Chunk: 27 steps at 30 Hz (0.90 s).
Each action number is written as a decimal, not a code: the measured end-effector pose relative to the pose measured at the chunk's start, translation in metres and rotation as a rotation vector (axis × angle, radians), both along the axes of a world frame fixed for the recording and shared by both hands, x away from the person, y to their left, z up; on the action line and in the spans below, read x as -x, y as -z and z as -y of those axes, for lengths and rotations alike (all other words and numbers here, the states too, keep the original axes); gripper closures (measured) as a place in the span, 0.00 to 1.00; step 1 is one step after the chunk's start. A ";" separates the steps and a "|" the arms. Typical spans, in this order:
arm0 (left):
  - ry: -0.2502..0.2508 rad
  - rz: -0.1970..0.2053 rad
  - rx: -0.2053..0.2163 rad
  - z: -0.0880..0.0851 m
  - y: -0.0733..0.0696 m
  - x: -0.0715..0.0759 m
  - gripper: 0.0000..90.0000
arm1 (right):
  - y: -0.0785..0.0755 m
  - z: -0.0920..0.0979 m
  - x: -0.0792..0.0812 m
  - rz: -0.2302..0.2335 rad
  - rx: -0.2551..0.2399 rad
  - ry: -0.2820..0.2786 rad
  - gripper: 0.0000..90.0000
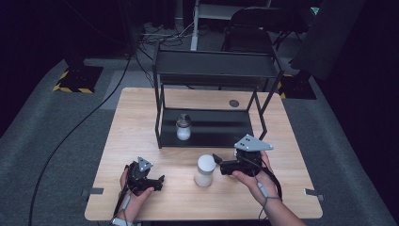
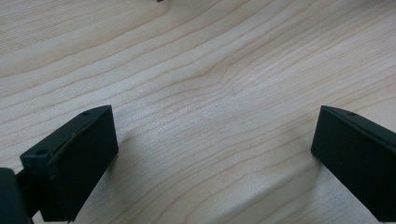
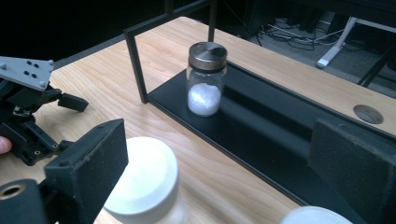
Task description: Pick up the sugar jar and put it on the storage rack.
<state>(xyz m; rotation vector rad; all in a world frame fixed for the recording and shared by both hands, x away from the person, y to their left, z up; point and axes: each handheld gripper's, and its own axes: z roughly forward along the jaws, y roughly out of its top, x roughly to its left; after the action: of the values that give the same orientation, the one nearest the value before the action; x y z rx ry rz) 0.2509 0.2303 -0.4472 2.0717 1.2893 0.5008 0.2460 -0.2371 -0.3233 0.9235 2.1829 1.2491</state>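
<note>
A squat white container with a white lid stands on the wooden table near its front. My right gripper lies level just right of it and points left at it, jaws open. In the right gripper view the white container sits just inside the left jaw, and the pads of the right gripper do not press on it. My left gripper rests at the front left, and its left gripper view has open jaws over bare wood. A glass jar of white powder with a metal lid stands on the rack's lower shelf.
A black two-level metal rack stands at the back middle of the table; its lower shelf runs just behind the white container. A round white rim shows by the right jaw. A cable hole lies behind the rack.
</note>
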 end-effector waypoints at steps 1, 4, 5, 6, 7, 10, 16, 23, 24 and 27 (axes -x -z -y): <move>0.001 0.000 -0.001 0.000 0.000 0.000 0.01 | 0.001 -0.002 0.000 0.000 0.001 -0.003 0.05; 0.000 0.000 0.000 0.000 0.000 0.000 0.01 | 0.002 -0.007 0.000 -0.003 -0.001 -0.008 0.05; 0.000 0.000 0.000 0.000 0.000 0.000 0.01 | 0.003 -0.008 0.000 -0.002 0.000 -0.010 0.06; 0.000 0.000 0.000 0.000 0.000 0.000 0.01 | 0.004 -0.011 0.001 -0.003 0.002 -0.012 0.06; 0.000 0.000 0.000 0.000 0.000 0.000 0.01 | 0.005 -0.012 0.001 -0.004 0.000 -0.013 0.06; 0.000 0.000 0.000 0.000 0.000 0.000 0.01 | 0.008 -0.017 0.002 -0.005 0.000 -0.016 0.06; 0.000 0.000 0.000 0.000 0.000 0.000 0.01 | 0.012 -0.021 0.002 -0.010 0.002 -0.025 0.06; 0.000 0.000 0.000 0.000 0.000 0.000 0.01 | 0.023 -0.027 0.002 -0.025 0.009 -0.037 0.06; 0.000 0.000 0.000 0.000 0.000 0.000 0.01 | 0.024 -0.028 0.002 -0.027 0.009 -0.040 0.06; 0.000 0.000 0.000 0.000 0.000 0.000 0.01 | 0.027 -0.030 0.001 -0.032 0.011 -0.052 0.06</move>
<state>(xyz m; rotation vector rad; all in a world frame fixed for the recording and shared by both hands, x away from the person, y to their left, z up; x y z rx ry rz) 0.2509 0.2303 -0.4472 2.0715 1.2895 0.5007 0.2450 -0.2069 -0.3505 0.8937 2.2490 1.2534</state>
